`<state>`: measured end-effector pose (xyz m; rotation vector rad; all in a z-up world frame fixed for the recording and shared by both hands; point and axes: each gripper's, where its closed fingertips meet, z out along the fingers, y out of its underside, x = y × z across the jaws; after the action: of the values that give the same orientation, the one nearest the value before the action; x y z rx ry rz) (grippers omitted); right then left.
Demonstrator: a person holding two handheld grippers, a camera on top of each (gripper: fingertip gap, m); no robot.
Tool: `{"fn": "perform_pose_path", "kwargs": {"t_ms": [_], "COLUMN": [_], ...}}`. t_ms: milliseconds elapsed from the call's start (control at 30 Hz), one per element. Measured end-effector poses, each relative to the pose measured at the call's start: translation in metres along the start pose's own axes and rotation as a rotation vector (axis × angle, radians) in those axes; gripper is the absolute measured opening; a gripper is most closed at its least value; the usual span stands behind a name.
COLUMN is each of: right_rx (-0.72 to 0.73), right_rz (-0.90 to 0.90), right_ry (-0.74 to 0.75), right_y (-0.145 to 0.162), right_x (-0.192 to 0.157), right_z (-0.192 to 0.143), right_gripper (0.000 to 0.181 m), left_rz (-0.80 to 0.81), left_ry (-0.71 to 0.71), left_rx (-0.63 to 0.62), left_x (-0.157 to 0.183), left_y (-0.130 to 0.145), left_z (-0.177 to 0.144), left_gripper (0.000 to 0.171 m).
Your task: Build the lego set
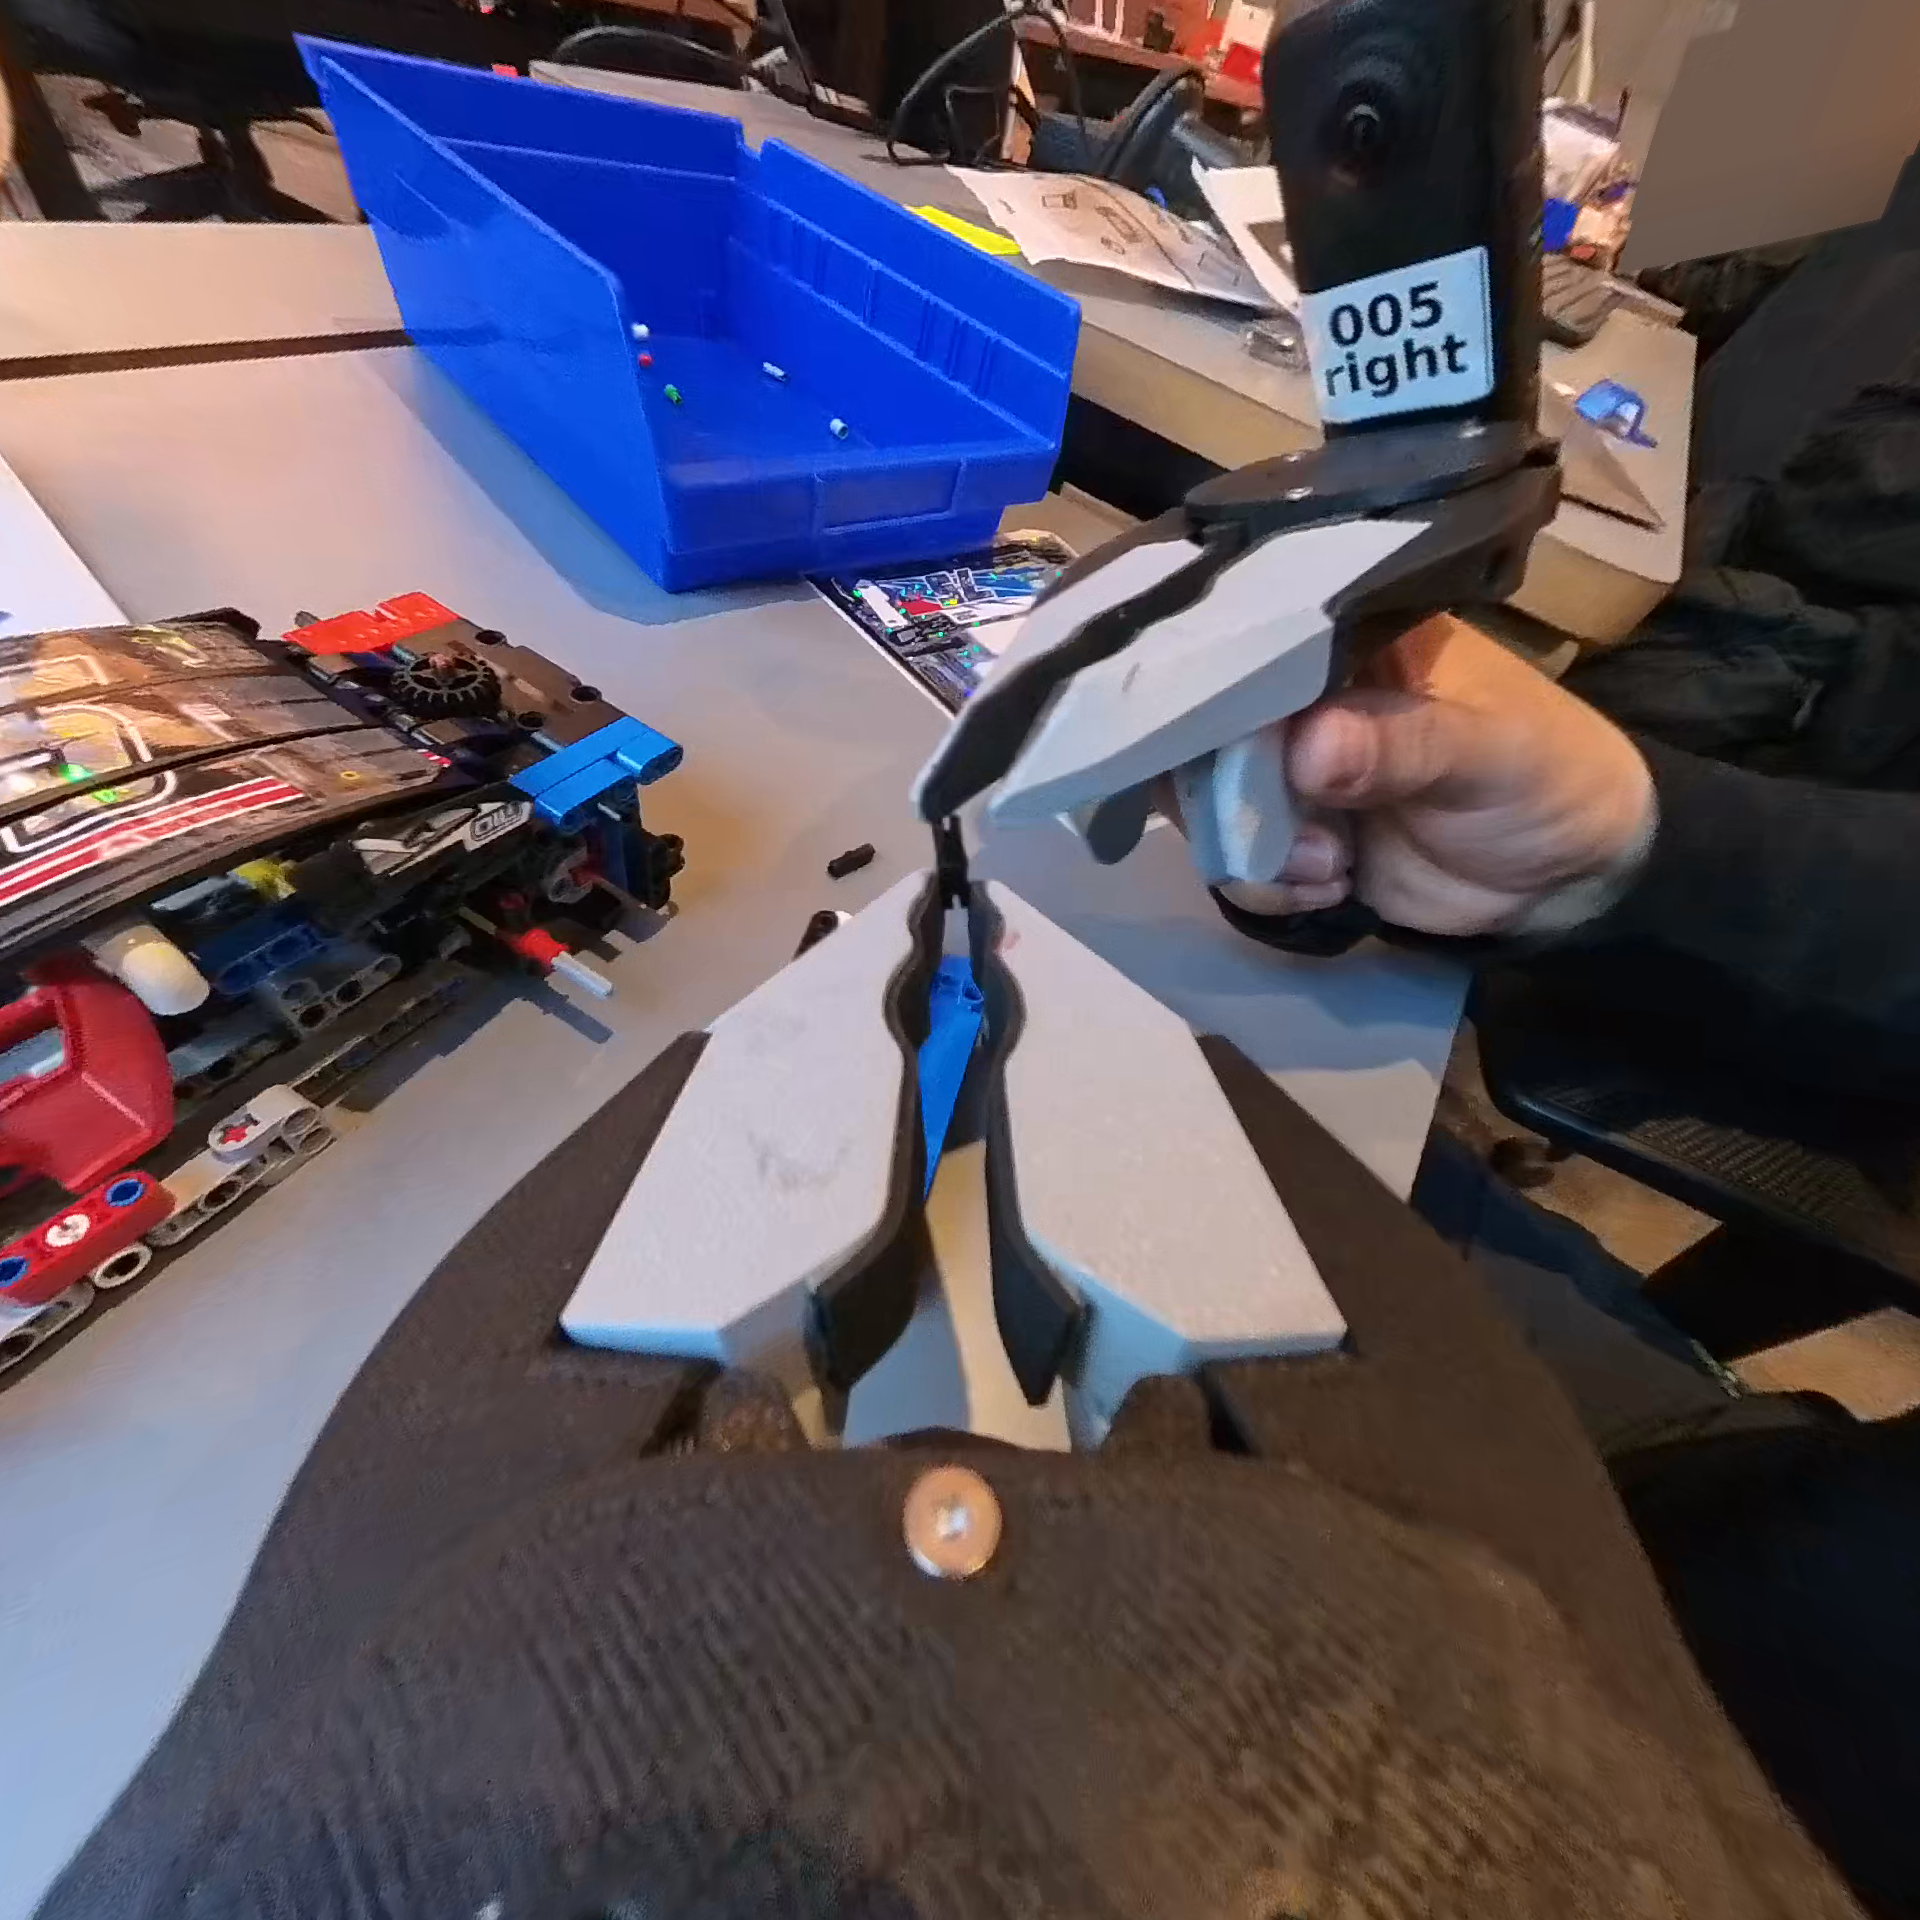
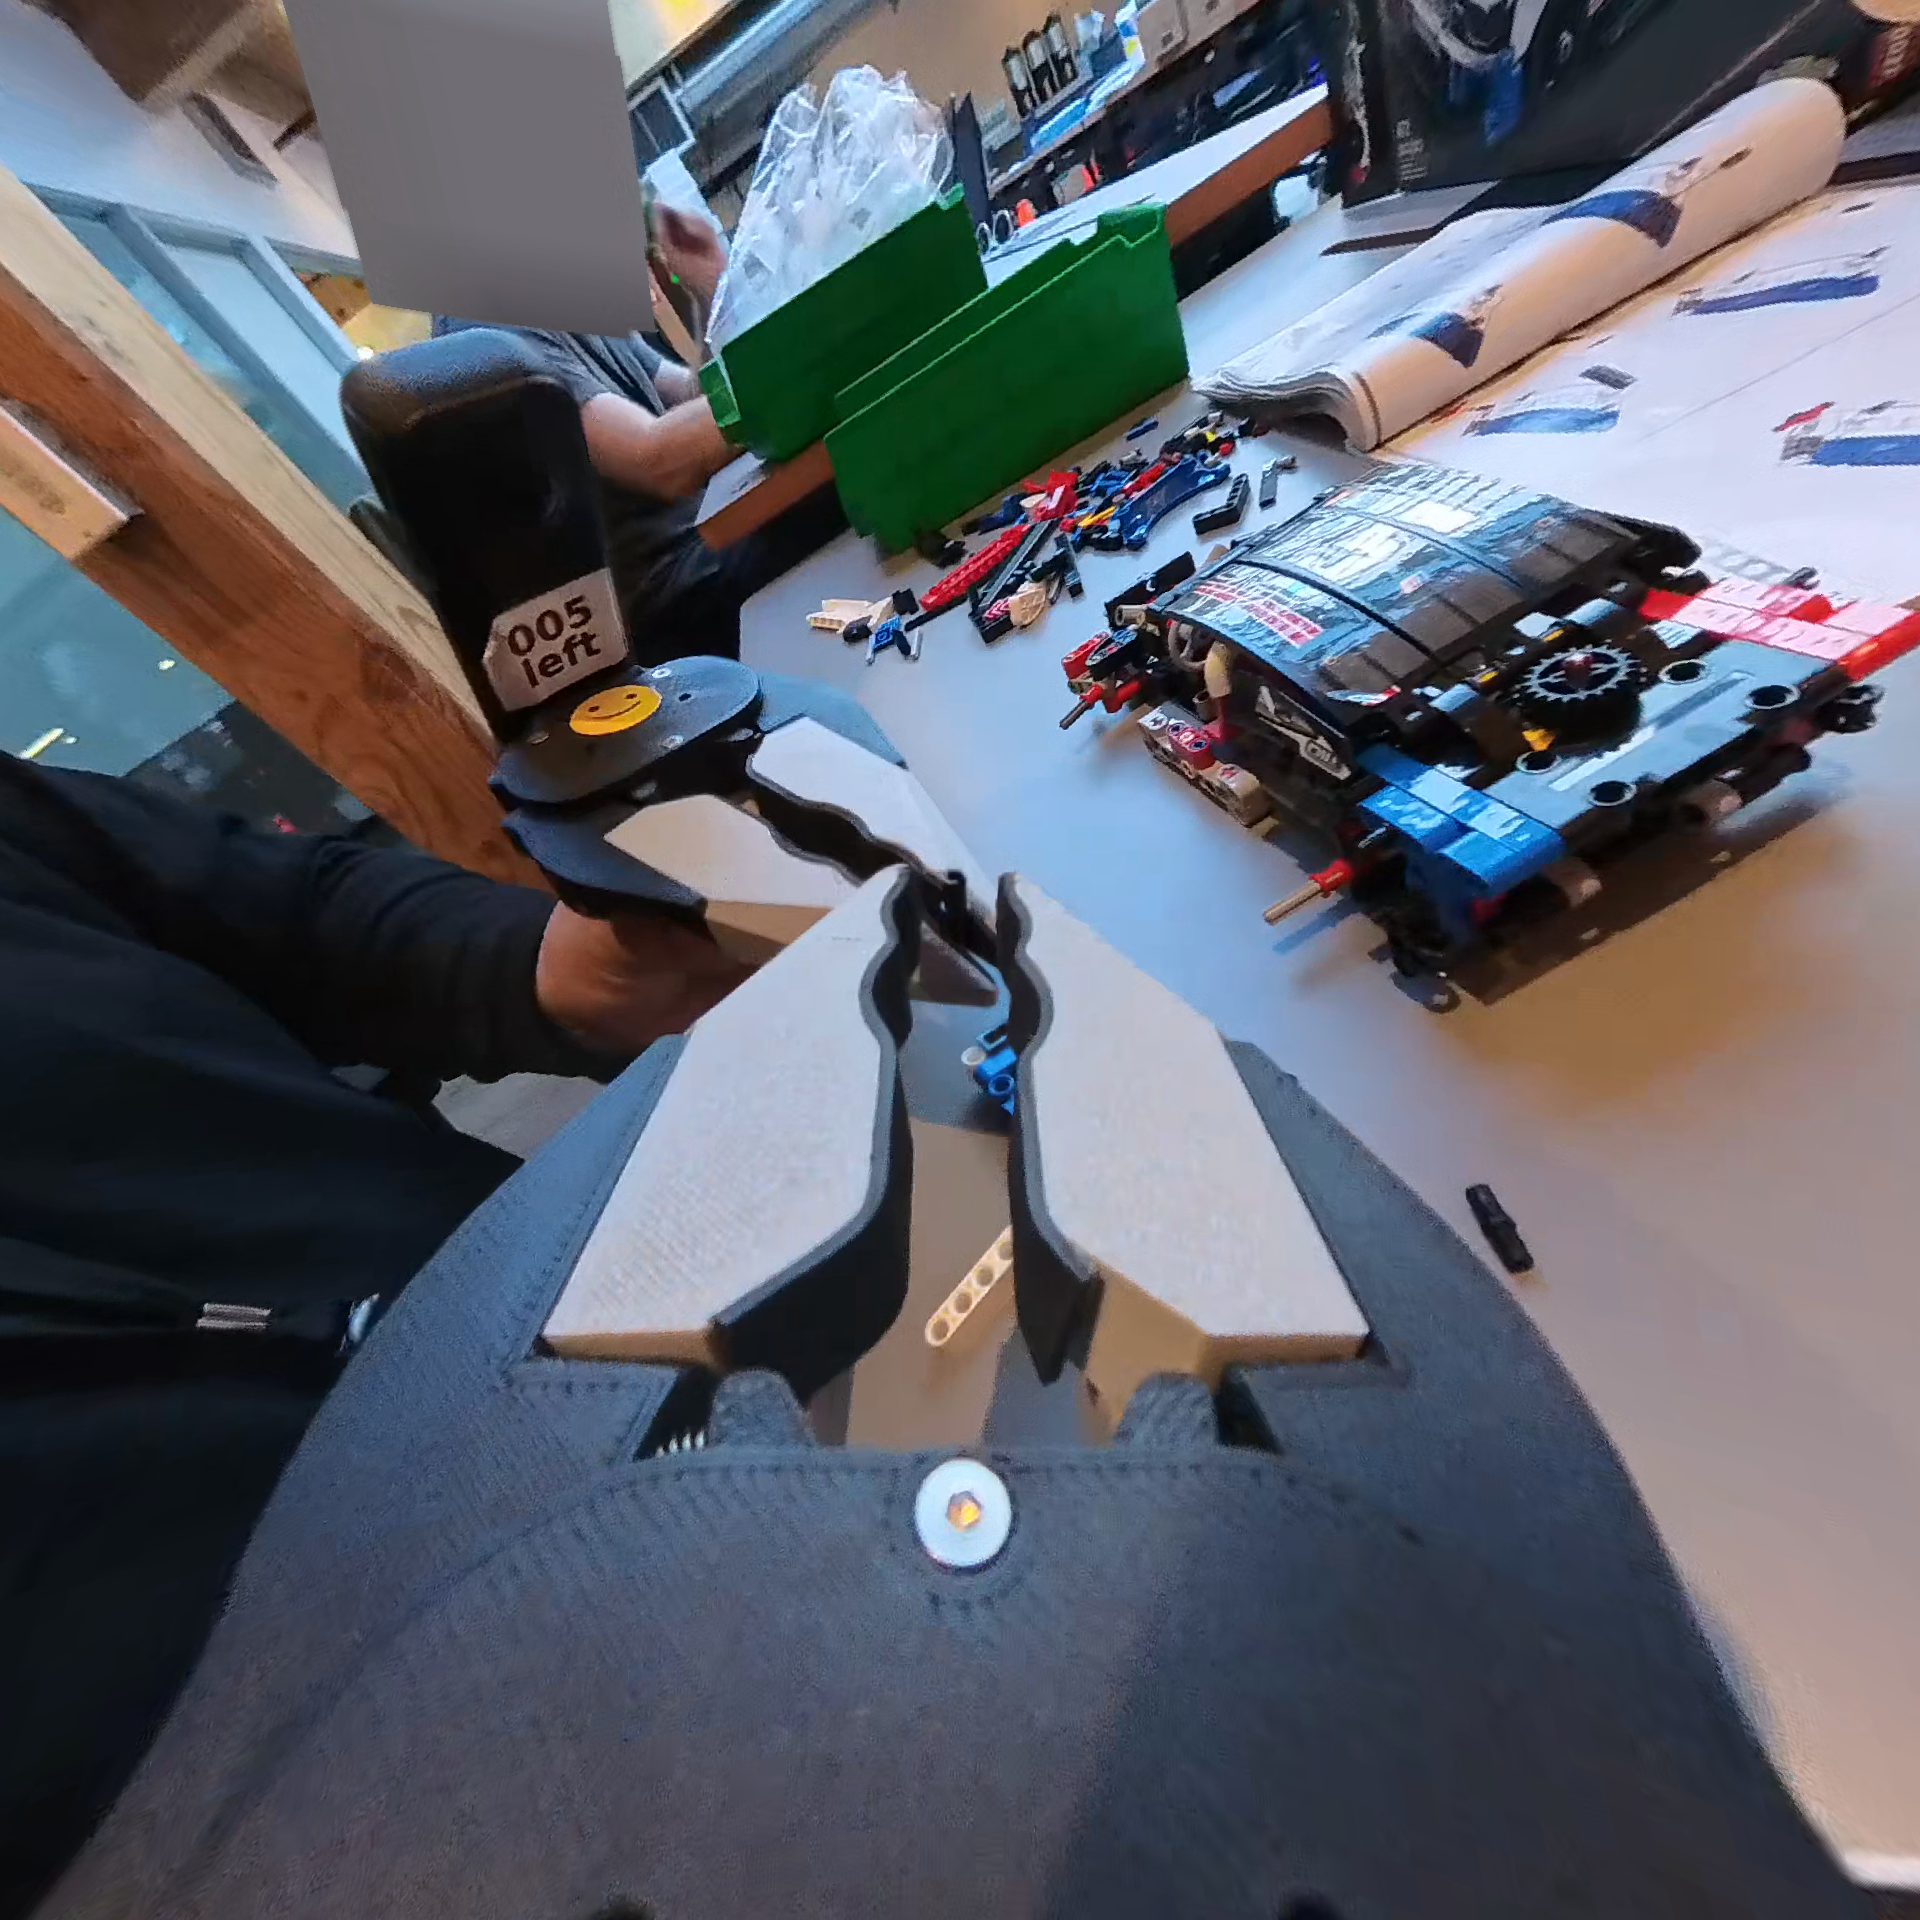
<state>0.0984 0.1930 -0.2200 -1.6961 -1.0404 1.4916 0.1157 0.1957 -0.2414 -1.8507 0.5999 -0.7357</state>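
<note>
My left gripper (image 1: 951,904) is shut on a blue Lego piece (image 1: 951,1049), held above the table. My right gripper (image 1: 951,805) comes in from the upper right, tip to tip with the left one. It is shut on a small black pin (image 1: 951,857) whose lower end touches the blue piece's top. In the right wrist view the right gripper (image 2: 956,894) holds the pin (image 2: 951,899) against the left gripper (image 2: 971,935), with the blue piece (image 2: 995,1070) showing between my fingers. The part-built black, blue and red car (image 1: 312,831) (image 2: 1507,707) lies on the table.
A blue bin (image 1: 727,364) holds a few small pins. A sticker sheet (image 1: 935,613) lies beside it. Loose black pins (image 1: 852,860) (image 2: 1499,1228) and a white beam (image 2: 971,1299) lie on the table. Green bins (image 2: 987,364), a parts pile (image 2: 1091,520) and an instruction booklet (image 2: 1558,260) are beyond. Only a small space, under 4 cm, lies between the two pairs of fingers.
</note>
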Motion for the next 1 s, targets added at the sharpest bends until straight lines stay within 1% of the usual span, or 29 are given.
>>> {"fn": "perform_pose_path", "kwargs": {"t_ms": [67,167,300,500,567,633,667,733,767,833,900,933,967,1000], "right_rx": [-0.022,-0.032,-0.04,-0.098,-0.095,-0.097,-0.102,-0.088,-0.083,-0.081,-0.083,-0.076,-0.057,-0.039], "right_rz": [0.0,-0.005,0.026,0.027,0.007,0.02,0.053,0.183,0.269,0.426,0.516,0.548,0.576,0.598], "right_ry": [-0.013,-0.006,-0.031,-0.046,-0.038,-0.026,-0.035,-0.094,-0.144,-0.247,-0.314,-0.346,-0.376,-0.404], "right_y": [0.004,0.008,0.007,0.007,0.004,0.002,0.003,0.004,0.005,0.007,0.009,0.008,0.005,0.002], "right_x": [-0.001,0.001,0.003,0.004,0.005,0.009,0.01,0.01,0.009,0.004,-0.001,-0.004,-0.007,-0.01], "right_z": [0.004,0.006,0.007,0.012,0.011,0.008,0.007,0.007,0.008,0.01,0.012,0.012,0.012,0.012], "right_gripper": [0.001,0.001,0.001,0.001,0.001,0.001,0.001,0.001,0.001,0.001,0.001,0.002,0.001,0.001], "left_rz": [0.02,0.021,-0.004,-0.111,-0.111,-0.029,0.055,0.259,0.362,0.563,0.736,0.787,0.804,0.793], "left_ry": [-0.011,-0.029,-0.015,0.078,0.103,0.072,0.038,-0.066,-0.097,-0.152,-0.194,-0.194,-0.185,-0.182], "left_rx": [-0.016,-0.032,-0.032,-0.037,-0.09,-0.121,-0.134,-0.169,-0.171,-0.14,-0.084,-0.07,-0.073,-0.083], "left_x": [0.002,0.0,0.0,0.0,-0.001,-0.01,-0.015,-0.025,-0.025,-0.019,-0.01,-0.005,-0.001,0.0], "left_y": [0.003,0.006,0.005,0.008,0.015,0.018,0.018,0.016,0.012,0.001,-0.01,-0.011,-0.009,-0.006], "left_z": [0.002,0.003,0.004,0.003,0.0,-0.007,-0.012,-0.02,-0.022,-0.024,-0.026,-0.025,-0.023,-0.02], "left_gripper": [0.001,0.001,0.002,0.002,0.014,0.026,0.029,0.035,0.043,0.049,0.04,0.036,0.029,0.028]}}
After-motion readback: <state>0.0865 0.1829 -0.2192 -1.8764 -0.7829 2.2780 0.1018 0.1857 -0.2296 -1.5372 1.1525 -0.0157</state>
